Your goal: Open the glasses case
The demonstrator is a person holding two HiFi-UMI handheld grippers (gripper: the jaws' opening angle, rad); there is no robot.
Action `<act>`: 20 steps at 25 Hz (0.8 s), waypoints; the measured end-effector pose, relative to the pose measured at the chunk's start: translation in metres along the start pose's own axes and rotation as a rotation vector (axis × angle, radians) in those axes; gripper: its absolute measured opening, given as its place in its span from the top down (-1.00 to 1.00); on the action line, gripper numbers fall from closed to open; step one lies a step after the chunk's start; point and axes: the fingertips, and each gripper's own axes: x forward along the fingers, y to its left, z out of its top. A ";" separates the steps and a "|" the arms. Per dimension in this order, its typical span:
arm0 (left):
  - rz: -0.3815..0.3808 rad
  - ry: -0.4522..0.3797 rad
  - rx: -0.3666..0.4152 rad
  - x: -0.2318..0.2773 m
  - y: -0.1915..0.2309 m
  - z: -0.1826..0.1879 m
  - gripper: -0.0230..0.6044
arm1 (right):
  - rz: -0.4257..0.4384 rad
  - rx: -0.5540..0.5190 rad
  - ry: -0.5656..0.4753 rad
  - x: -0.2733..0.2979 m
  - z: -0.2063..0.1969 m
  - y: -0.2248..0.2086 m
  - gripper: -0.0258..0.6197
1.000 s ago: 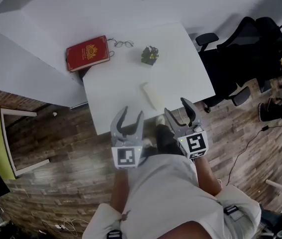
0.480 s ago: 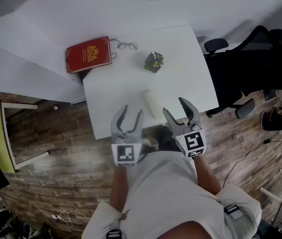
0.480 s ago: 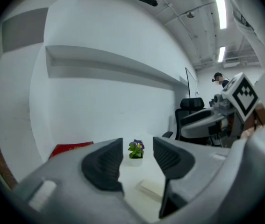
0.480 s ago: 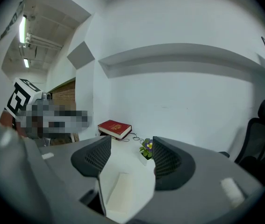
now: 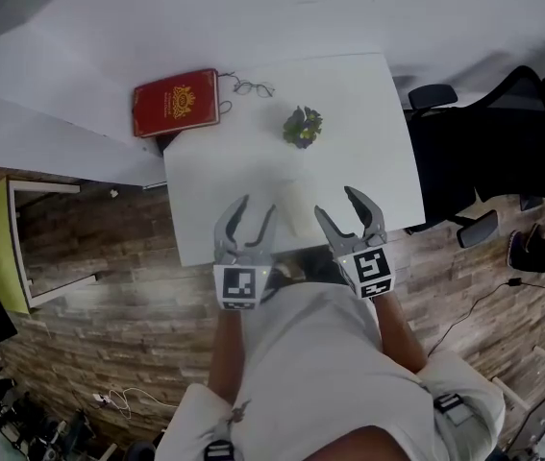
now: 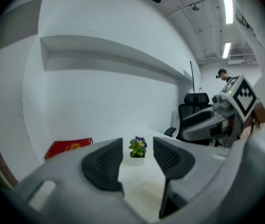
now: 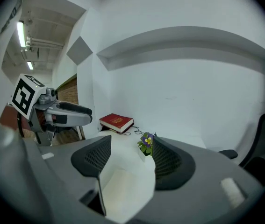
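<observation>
- Floor is the biggest thing here: brownish wood planks point(image 5: 89, 305) all round the person in the head view.
- White table point(image 5: 368, 113) stands against a plain white wall, with its near edge right in front of the person.
- Black office chair point(image 5: 503, 152) is parked off the table's right side.
- Person is seen from above in a light top, one gripper in each hand. Both grippers are held out over the table's near edge.
- Left gripper point(image 5: 256, 207): jaws spread apart, nothing between them. Its own view shows only the far-off plant through the gap.
- Right gripper point(image 5: 337, 203): jaws also wide apart, gripping nothing. In its own view the case lies low on the table ahead, lined up with the gap, but the pads aren't on it.
- Red book point(image 5: 176, 102) with a gold emblem lies flat at the table's far left corner.
- Glasses case point(image 5: 293, 207): white and oblong, lying flat near the table's near edge. In the head view it sits between the two grippers and touches neither. It's pale on the white top, so no lid seam can be made out.
- Potted plant point(image 5: 303, 126): green leaves with a purple and yellow flower, about mid-table beyond the case.
- Glasses point(image 5: 253, 88): thin wire frames, just right of the book near the far edge.
</observation>
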 end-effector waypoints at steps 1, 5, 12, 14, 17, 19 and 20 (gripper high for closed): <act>0.001 0.009 0.001 0.004 0.000 -0.002 0.28 | 0.015 -0.002 0.014 0.003 -0.003 -0.001 0.10; 0.005 0.056 -0.019 0.019 0.001 -0.014 0.28 | 0.072 0.000 0.064 0.015 -0.015 -0.005 0.10; -0.011 0.147 -0.024 0.037 0.002 -0.044 0.26 | 0.129 0.033 0.130 0.029 -0.043 -0.005 0.10; -0.031 0.168 -0.025 0.040 0.002 -0.055 0.26 | 0.129 0.048 0.152 0.034 -0.053 -0.002 0.10; -0.068 0.195 -0.034 0.046 0.001 -0.072 0.26 | 0.114 0.066 0.192 0.041 -0.071 0.000 0.10; -0.093 0.214 -0.034 0.052 0.001 -0.085 0.26 | 0.096 0.077 0.225 0.047 -0.086 0.001 0.10; -0.107 0.222 -0.031 0.055 0.000 -0.091 0.26 | 0.087 0.082 0.240 0.050 -0.093 0.002 0.10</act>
